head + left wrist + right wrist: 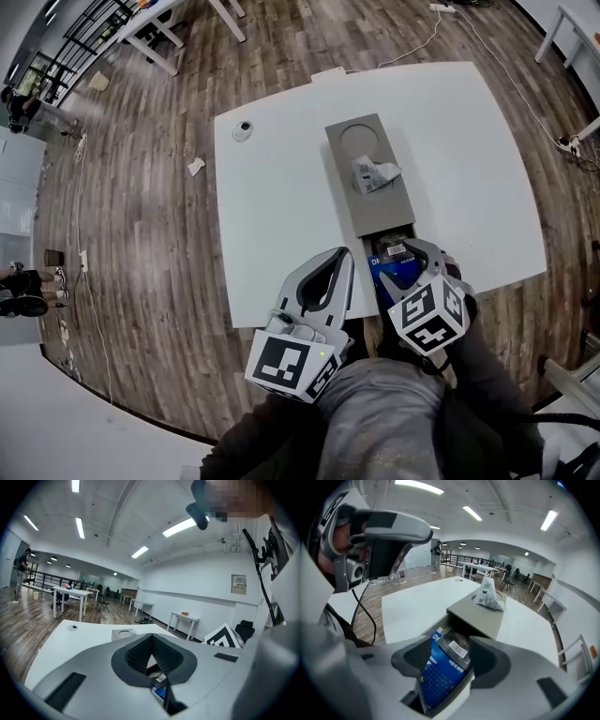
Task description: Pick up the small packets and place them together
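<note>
Probably light, floppy and slick, the flat blue packet point(437, 677) wants a near-edge pinch; the right gripper point(451, 654) gapes wide above it, while the left gripper point(151, 638) is closed and empty.

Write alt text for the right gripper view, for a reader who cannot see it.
The right gripper, jaws apart, points down at the open drawer of a grey box on a white table; a blue packet and a dark barcoded packet lie in the drawer. A crumpled pale packet sits on top of the box.
</note>
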A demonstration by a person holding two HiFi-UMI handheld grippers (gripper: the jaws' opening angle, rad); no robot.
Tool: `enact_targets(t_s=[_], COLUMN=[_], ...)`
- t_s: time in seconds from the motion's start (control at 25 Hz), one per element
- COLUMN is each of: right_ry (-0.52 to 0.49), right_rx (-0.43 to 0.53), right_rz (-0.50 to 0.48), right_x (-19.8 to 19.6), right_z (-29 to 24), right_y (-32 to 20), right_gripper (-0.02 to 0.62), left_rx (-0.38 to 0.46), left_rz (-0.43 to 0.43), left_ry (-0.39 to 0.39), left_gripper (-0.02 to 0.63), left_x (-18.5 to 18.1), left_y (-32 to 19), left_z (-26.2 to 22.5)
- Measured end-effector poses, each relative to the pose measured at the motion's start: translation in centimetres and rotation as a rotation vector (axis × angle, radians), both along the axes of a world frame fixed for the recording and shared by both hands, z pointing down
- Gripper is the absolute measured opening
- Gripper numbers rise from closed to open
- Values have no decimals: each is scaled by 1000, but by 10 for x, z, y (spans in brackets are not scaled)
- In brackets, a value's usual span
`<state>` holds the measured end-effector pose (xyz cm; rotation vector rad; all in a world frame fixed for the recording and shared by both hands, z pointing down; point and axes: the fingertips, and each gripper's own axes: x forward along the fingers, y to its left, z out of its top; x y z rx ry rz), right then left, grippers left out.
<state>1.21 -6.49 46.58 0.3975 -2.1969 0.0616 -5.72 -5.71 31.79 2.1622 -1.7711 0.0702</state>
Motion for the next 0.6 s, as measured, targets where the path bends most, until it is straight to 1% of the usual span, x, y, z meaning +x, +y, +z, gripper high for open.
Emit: enact_targets(t_s=[0.2,0.4,0.44,0.52,0.56,0.6], right_ry=[117,245,256,255,249,246], right_rx=[-62,-101,-105,-96,-86,-75], right_rz=[-41,-64,-67,-61,-53,-47], right_x=[-8,-8,-8,-9,-9,-9], right_z=[28,41,40,38,38,39], right_y=[-1,1,0,-5,-8,-11], right_gripper=[253,250,223,141,55,8], left_rx=[-14,-45,-49,-55,-57,-59], left_rz=[-17,-2,3,14,19,23], left_ry=[17,65,73,84,87,88], left_gripper=[3,3,3,3,3,3], left_x=[-26,-38,-39,-41,-42,-43], left_y=[-12,-22,-25,-29,-31,-33], left_z=[8,25,28,32,35,37])
